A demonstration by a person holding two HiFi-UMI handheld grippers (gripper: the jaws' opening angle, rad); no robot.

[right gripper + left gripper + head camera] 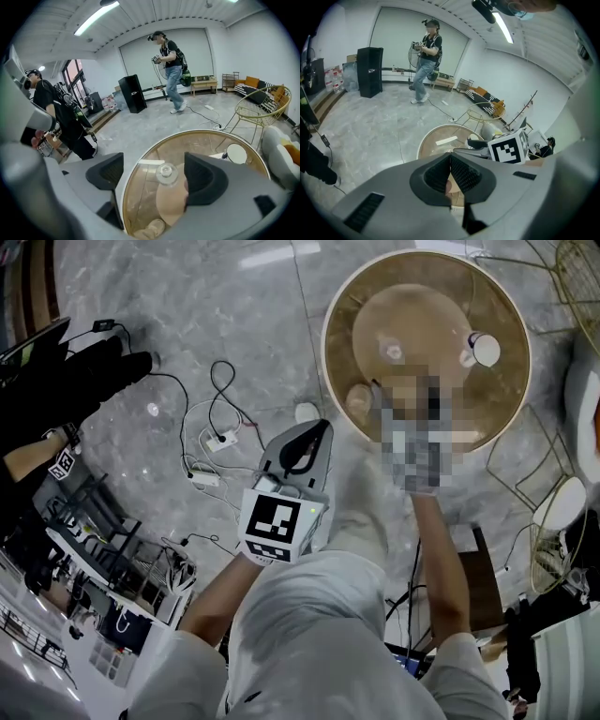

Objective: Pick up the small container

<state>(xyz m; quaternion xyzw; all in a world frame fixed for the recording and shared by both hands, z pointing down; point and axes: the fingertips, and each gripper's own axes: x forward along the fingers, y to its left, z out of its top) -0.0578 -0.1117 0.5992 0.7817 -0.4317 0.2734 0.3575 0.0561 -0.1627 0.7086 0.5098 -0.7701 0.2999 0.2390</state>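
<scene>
Hovering above the round glass bench (143, 190), jaws spread.
The right hand-held gripper (154, 180) has its jaws wide apart and grips nothing. The small container (166, 173) (clear, round) stands on the bench ahead of it, in line with the gap and nearer its right jaw, touched by neither pad. The left hand-held gripper (450, 168), off to the left of the right one, has its jaws pressed together and holds nothing.

We look down on a round glass table (327, 348) bearing a small clear container (394, 351) and a white round object (486, 350). Our left gripper (317, 432) shows just beside its rim, above marble floor (234, 315) strewn with cables (187, 418) and a power strip (222, 439).
</scene>
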